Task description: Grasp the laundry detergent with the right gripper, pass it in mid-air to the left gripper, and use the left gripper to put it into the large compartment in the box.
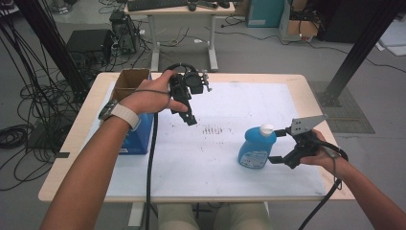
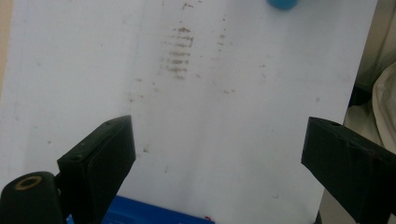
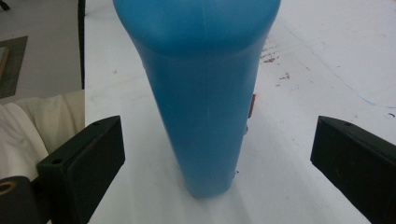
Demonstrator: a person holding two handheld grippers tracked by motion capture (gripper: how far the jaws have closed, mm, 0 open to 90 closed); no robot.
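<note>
A blue bottle [image 1: 256, 147] with a white cap [image 1: 266, 128] stands upright on the white sheet [image 1: 206, 158], right of the middle. My right gripper [image 1: 276, 145] is open just to its right, one jaw on each side of the bottle's edge. In the right gripper view the blue bottle [image 3: 205, 93] rises between the wide-apart jaws of the right gripper [image 3: 217, 161], and neither jaw touches it. My left gripper [image 1: 186, 115] hangs in the air over the sheet's far left, open and holding nothing. The left gripper [image 2: 219, 154] looks down on bare, stained sheet [image 2: 210, 93].
A blue box [image 1: 139, 136] lies at the table's left, with an open cardboard box [image 1: 130, 80] behind it. Brown smudges [image 1: 214, 130] mark the sheet's middle. Cables trail from both grippers toward the near edge. The wooden table rim [image 1: 72, 143] borders the sheet.
</note>
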